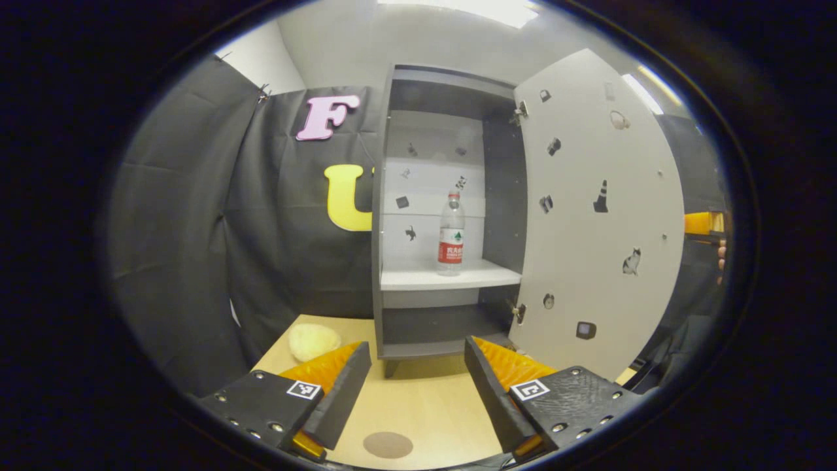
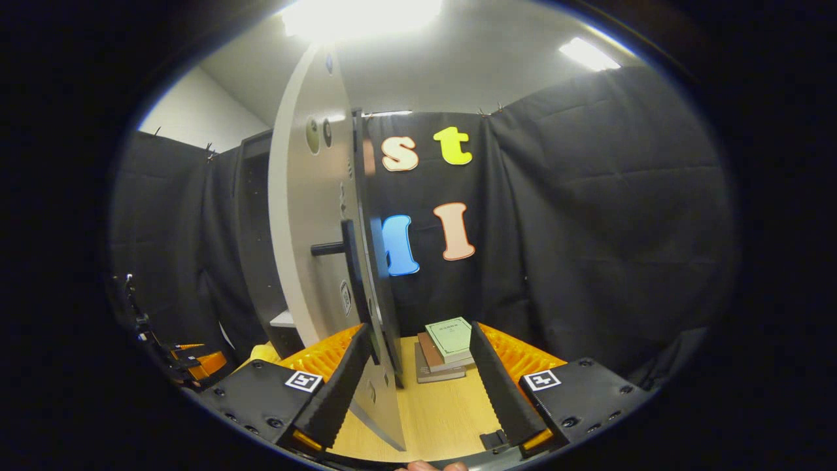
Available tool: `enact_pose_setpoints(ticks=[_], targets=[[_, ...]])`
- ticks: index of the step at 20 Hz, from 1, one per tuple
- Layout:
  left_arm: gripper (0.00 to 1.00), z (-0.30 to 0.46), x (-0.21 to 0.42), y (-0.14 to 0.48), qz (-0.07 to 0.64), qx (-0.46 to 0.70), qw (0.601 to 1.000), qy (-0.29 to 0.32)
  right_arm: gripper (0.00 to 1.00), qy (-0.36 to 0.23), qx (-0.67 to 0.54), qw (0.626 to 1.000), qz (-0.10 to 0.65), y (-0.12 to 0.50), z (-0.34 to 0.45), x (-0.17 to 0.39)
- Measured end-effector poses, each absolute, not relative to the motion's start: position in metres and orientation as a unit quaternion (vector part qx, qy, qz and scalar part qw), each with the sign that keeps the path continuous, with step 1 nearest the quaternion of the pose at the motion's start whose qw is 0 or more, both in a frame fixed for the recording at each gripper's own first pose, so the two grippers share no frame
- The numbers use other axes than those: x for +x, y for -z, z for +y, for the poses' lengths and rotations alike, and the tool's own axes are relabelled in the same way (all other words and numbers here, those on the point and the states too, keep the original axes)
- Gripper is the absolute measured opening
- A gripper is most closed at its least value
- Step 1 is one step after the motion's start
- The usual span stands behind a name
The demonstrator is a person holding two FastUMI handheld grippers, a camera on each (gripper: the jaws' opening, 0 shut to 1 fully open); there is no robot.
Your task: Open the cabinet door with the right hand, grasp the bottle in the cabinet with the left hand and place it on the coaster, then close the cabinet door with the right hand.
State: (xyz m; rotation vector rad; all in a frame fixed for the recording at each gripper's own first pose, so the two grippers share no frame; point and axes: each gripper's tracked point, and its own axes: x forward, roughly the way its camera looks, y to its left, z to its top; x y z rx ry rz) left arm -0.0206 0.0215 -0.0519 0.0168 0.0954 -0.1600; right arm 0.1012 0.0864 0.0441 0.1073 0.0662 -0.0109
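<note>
My left hand-held gripper [image 1: 412,386] apart, short of cabinet [image 1: 444,216]; door [image 1: 595,216] open; bottle [image 1: 450,234] ungrasped inside; right hand-held gripper [image 2: 418,376] apart, straddling door edge.

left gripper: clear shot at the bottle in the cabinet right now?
Probably yes. The cabinet door is swung wide, and the bottle stands upright and alone on the white shelf. The left gripper is open, faces it from in front and below, with nothing between.

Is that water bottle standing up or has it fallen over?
Standing upright. The bottle rests on its base on the cabinet shelf, cap on top, with the cabinet door swung open beside it.
</note>
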Motion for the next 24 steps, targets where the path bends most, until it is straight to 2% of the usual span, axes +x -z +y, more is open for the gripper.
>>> enact_pose_setpoints(ticks=[1,5,9,24], targets=[[0.89,0.018,-0.015,0.048,0.042,0.011,0.995,0.09,0.95,0.014,0.064,0.997,0.036,-0.045,0.079,0.099],[0.87,-0.004,0.001,0.036,0.024,-0.003,0.99,0.138,0.93,0.058,0.082,0.995,0.024,-0.058,0.048,0.1],[0.89,-0.017,0.023,0.024,0.014,-0.005,0.988,0.154,0.93,0.078,0.083,0.993,0.032,-0.058,0.025,0.118],[0.87,-0.035,0.084,0.03,0.044,-0.01,0.989,0.139,0.94,0.059,0.053,0.996,0.045,-0.036,-0.001,0.215]])
